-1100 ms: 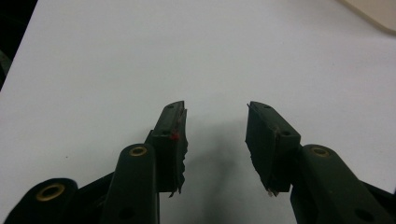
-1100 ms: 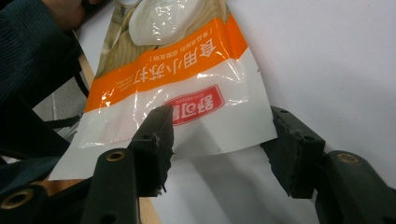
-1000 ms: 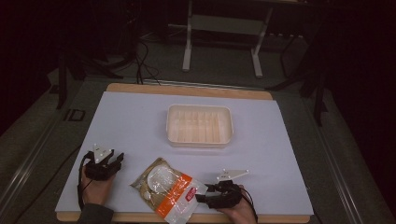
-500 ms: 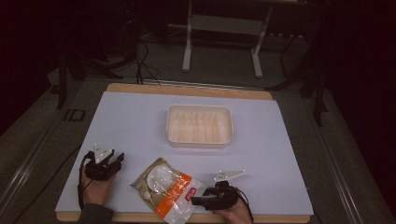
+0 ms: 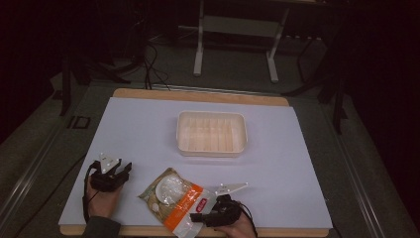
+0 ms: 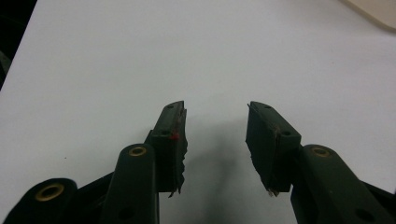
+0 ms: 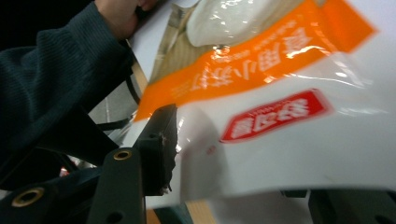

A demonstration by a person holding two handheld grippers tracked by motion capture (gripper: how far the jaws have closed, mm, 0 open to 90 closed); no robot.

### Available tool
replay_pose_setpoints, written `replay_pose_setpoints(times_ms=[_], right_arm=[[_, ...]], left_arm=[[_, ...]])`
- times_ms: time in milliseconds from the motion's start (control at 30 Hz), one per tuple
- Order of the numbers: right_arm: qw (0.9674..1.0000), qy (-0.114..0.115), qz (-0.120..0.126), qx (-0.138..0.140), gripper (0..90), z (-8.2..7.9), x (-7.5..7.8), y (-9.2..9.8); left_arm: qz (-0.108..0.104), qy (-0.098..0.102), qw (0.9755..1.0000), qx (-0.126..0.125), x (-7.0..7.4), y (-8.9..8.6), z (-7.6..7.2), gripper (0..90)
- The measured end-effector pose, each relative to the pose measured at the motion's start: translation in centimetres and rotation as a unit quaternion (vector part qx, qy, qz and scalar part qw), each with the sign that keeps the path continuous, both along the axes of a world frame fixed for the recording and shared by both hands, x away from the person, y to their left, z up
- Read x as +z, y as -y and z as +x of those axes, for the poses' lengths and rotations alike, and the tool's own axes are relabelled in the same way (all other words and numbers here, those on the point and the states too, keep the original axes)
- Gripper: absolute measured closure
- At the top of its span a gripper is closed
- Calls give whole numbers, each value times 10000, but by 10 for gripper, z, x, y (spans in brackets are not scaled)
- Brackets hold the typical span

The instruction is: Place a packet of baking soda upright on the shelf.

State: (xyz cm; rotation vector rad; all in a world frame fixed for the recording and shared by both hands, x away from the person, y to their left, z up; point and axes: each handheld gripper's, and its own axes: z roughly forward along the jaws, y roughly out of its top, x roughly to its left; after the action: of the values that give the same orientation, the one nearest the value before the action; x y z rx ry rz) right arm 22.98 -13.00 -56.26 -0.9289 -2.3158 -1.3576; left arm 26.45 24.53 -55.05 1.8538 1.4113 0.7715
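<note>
The food packet [image 5: 174,204], a soft bag with an orange band and a red label, lies flat on the bench [image 5: 297,163] near its front edge, between your two hands and well in front of the white tray [image 5: 211,131]. Your right gripper [image 5: 198,217] comes to it from the right side, low over the bench, and in the right gripper view the white lower end of the packet [image 7: 289,140] already sits between the fingers [image 7: 159,140]. These fingers have just been closing a little, but they are wide for now; I cannot see the pads pressing on the plastic, so I judge the packet is not gripped yet. Your left gripper [image 5: 121,169] rests on the bench to the left of the packet, apart from it, and the left gripper view shows its fingers [image 6: 175,140] wide with only the bare white surface between them. The tray has nothing inside, as far as the high view shows. So the work seems to be at its beginning: the approach to the packet is nearly done, while the closing on its edge, the lift and, probably, the carry toward the tray are all left to do.
</note>
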Motion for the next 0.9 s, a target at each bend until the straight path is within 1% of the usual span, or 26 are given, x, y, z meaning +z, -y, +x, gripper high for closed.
replay_pose_setpoints(times_ms=[33, 67, 100, 133, 200, 233, 267, 300, 333, 400, 467, 567, 600, 633, 733, 800, 833, 867, 900], right_arm=[[10000, 9, -13, -53, 538, 1, 0, -8], [10000, 21, -36, -86, 571, 1, 0, -10], [10000, 21, -36, -86, 571, 1, 0, -10], [9999, -2, -49, -117, 623, 2, 0, -11], [9998, 1, 46, -210, 739, 5, 2, -11], [9996, 46, 89, -253, 812, 7, 5, -10], [9996, 71, 108, -250, 849, 7, 7, -9], [9996, 71, 108, -250, 849, 7, 7, -9], [9995, 162, 117, -233, 892, 9, 12, -9], [9995, 190, 118, -218, 895, 9, 13, -9], [9995, 300, 70, -115, 898, 11, 19, -10], [9994, 336, 63, -100, 899, 12, 21, -10], [9990, 393, 173, -119, 900, 17, 31, -8], [9989, 420, 186, -112, 900, 19, 34, -8], [9985, 496, 218, -74, 900, 23, 44, -9], [9980, 611, 179, -51, 900, 25, 51, -10], [9980, 611, 179, -51, 900, 25, 51, -10], [9973, 717, 165, -37, 900, 26, 56, -12], [9970, 757, 171, -35, 900, 27, 59, -12]], left_arm=[[-7, 2, 10000, 2, 0, 0, 0, 570], [-7, 1, 10000, 2, 0, 0, 0, 570], [-9, 5, 10000, -1, 0, 0, 0, 570], [-11, 5, 10000, -2, 0, 0, 0, 569], [-6, 1, 10000, 0, 0, 0, 0, 569], [8, -12, 10000, -5, 0, 0, 0, 570], [14, -11, 10000, -6, 0, 0, 0, 569], [14, -11, 10000, -6, 0, 0, 0, 569], [18, -10, 10000, -8, 0, 0, 0, 569], [18, -8, 10000, -4, 0, 0, 0, 569], [13, -6, 10000, -3, 0, 0, 0, 569], [12, -2, 10000, 1, 0, 0, 0, 569], [7, 8, 10000, -4, 0, 0, 0, 569], [3, 12, 10000, -9, 0, 0, 0, 569], [-4, 12, 10000, -10, 0, 0, 0, 569], [-2, 12, 10000, -13, 0, 0, 0, 569], [-11, 17, 10000, -8, 0, 0, 0, 569], [-10, 16, 10000, -9, 0, 0, 0, 569], [-10, 16, 10000, -9, 0, 0, 0, 569]])
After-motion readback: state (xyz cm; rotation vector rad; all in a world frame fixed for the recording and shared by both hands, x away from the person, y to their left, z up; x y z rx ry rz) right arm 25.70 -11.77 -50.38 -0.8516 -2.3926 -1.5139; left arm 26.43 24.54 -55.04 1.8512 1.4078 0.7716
